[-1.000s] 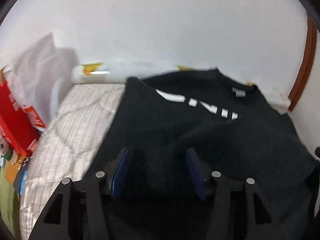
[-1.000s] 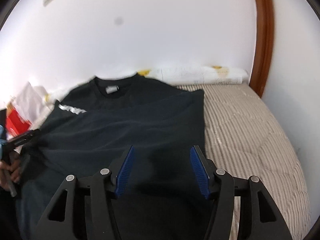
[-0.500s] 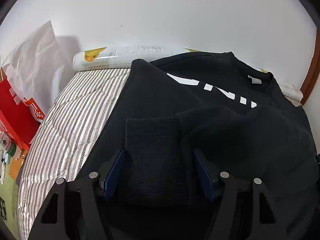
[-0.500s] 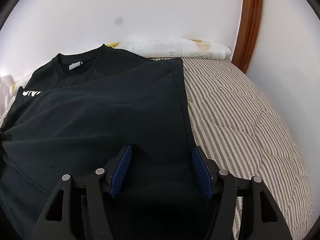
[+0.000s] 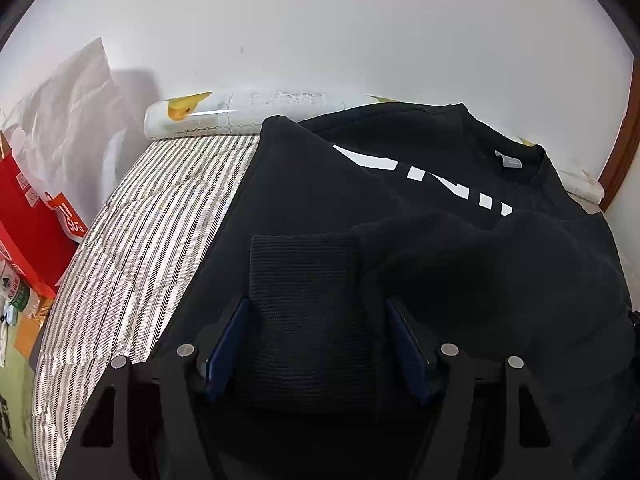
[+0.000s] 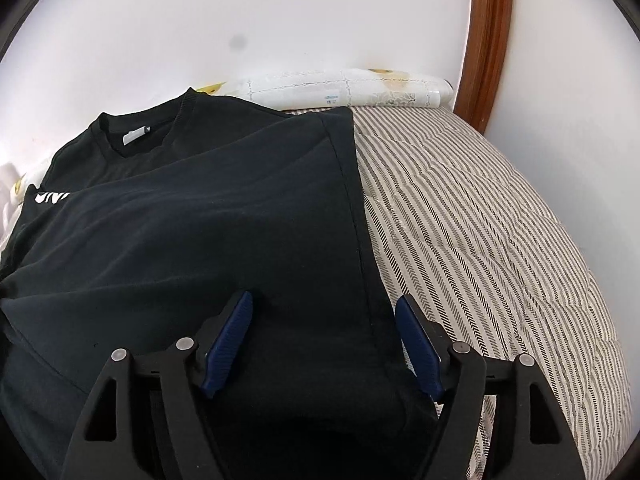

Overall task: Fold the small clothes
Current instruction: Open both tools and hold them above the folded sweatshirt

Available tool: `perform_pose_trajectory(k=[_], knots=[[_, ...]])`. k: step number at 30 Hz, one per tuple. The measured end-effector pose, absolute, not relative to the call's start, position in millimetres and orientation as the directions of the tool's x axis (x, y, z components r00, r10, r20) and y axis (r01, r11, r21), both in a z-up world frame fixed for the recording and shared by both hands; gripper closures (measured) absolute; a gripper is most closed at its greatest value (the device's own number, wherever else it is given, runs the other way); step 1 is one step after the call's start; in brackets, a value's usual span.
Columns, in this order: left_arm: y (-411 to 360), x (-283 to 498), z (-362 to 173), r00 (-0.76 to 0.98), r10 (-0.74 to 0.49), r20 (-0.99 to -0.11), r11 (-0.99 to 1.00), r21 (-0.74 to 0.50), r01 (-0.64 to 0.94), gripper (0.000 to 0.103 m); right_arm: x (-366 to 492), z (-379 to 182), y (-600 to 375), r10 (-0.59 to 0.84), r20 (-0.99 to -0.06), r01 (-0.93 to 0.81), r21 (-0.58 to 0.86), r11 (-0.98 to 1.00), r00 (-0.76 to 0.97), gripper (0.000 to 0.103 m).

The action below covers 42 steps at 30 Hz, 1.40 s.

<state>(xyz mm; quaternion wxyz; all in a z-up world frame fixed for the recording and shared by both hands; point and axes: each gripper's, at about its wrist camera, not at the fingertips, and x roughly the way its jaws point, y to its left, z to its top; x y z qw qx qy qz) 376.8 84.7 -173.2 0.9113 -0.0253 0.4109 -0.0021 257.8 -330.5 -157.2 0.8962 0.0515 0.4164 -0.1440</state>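
My left gripper (image 5: 318,336) has its jaws set wide, with the ribbed cuff (image 5: 304,300) of a sleeve lying flat between the two blue pads (image 5: 228,340); the pads stand on either side of the cuff and do not clamp it. My right gripper (image 6: 326,336) is also spread wide, positioned over the right side edge of the black sweatshirt (image 6: 192,208), with the side seam running between its fingers and nothing gripped.

The black sweatshirt lies on the striped quilt (image 6: 480,220), collar toward the wall. In the left wrist view its collar label (image 5: 510,163) and white chest lettering (image 5: 440,184) are visible, partly covered by fabric folded in over the chest. In the right wrist view the right side is folded inward, forming a straight edge against the quilt.

A rolled white sheet (image 5: 240,114) lies along the wall behind the collar. A red box (image 5: 28,232) stands left of the bed. A brown wooden frame (image 6: 486,40) rises at the right.
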Motion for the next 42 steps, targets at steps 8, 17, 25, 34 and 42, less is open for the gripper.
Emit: perform_pose_trajectory(k=[8, 17, 25, 34, 42], knots=[[83.6, 377.9, -172.9, 0.660, -0.033, -0.751, 0.999, -0.051, -0.009, 0.032, 258.5, -155.6, -327.2, -0.240, -0.756, 0.305, -0.056, 0.951, 0.609, 0.031], [82.6, 378.7, -170.4, 0.659, -0.032, -0.751, 0.999, -0.050, -0.008, 0.030, 257.9, -154.0, -325.9, -0.260, -0.750, 0.312, -0.076, 0.947, 0.608, 0.029], [81.2, 379.0, -170.5, 0.658, -0.026, -0.752, 0.999, -0.042, -0.008, 0.029, 257.6, -154.5, -327.7, -0.249, -0.753, 0.311, -0.063, 0.948, 0.609, 0.029], [84.0, 363.0, -164.7, 0.665, -0.055, -0.745, 0.998, -0.070, 0.004, 0.023, 248.3, -148.4, -328.5, -0.225, -0.748, 0.294, -0.042, 0.955, 0.625, 0.026], [93.1, 298.0, -140.6, 0.670, -0.043, -0.741, 0.998, -0.059, -0.001, 0.023, 165.4, -119.3, -333.3, -0.157, -0.738, 0.220, -0.011, 0.975, 0.656, 0.026]])
